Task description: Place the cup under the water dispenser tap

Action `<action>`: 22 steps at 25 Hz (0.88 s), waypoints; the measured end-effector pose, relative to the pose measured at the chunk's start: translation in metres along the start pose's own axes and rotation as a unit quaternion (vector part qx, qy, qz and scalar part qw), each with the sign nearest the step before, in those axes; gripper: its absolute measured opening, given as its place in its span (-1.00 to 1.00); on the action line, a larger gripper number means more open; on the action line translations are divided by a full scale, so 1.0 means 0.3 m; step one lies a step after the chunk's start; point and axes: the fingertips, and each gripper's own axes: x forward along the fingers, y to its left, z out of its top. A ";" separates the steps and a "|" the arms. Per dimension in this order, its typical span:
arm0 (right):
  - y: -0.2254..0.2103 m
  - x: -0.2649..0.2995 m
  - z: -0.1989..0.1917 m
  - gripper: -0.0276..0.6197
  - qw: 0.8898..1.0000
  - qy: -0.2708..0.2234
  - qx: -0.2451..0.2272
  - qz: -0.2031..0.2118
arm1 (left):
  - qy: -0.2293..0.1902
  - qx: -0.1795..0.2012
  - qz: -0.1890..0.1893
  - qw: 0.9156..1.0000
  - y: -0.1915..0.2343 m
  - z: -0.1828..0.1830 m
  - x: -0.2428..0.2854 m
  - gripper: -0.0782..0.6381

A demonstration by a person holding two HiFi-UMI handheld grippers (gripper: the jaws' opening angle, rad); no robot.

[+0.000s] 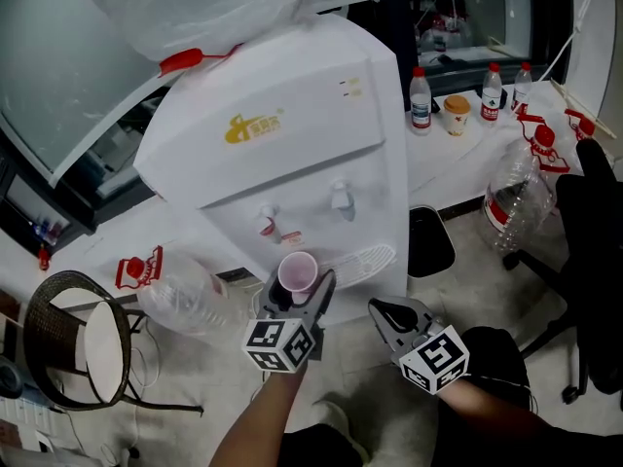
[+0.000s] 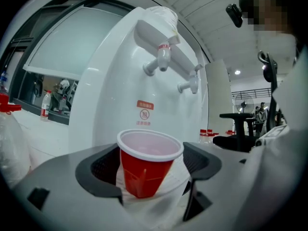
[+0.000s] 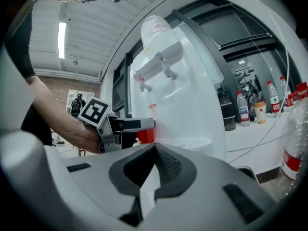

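Note:
A red plastic cup (image 1: 297, 273) with a white inside stands upright between the jaws of my left gripper (image 1: 299, 283), close in front of the white water dispenser (image 1: 292, 95). In the left gripper view the cup (image 2: 147, 165) rests on a white surface below the red tap (image 2: 163, 57). The pads (image 2: 103, 165) stand wide beside its rim without pressing it, so the left gripper is open. My right gripper (image 1: 384, 311) hangs to the right of the cup, shut and empty, level with the drip tray (image 1: 368, 259). The right gripper view shows the cup (image 3: 144, 135) from the side.
The second tap (image 1: 341, 199) is right of the red one. Large empty water bottles lie at the left (image 1: 180, 295) and right (image 1: 516, 193). A wicker chair (image 1: 68, 339), a black bin (image 1: 428, 241) and an office chair (image 1: 594, 251) flank the dispenser. Small bottles (image 1: 420, 100) stand on the ledge.

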 end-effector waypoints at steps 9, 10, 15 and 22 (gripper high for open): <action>0.037 -0.006 -0.013 -0.92 1.000 0.004 -0.004 0.014 | -0.005 -0.017 0.016 1.000 0.008 0.020 -0.033 0.28; 0.040 -0.010 -0.013 -0.92 1.000 0.005 -0.005 0.015 | -0.006 -0.022 0.021 1.000 0.011 0.019 -0.038 0.28; 0.050 -0.024 -0.028 -0.92 1.000 0.001 -0.002 0.020 | -0.005 -0.019 0.028 0.999 0.012 0.021 -0.061 0.28; 0.047 -0.045 -0.026 -0.92 1.000 0.006 0.004 0.014 | -0.002 -0.021 0.029 0.999 -0.021 0.017 -0.102 0.28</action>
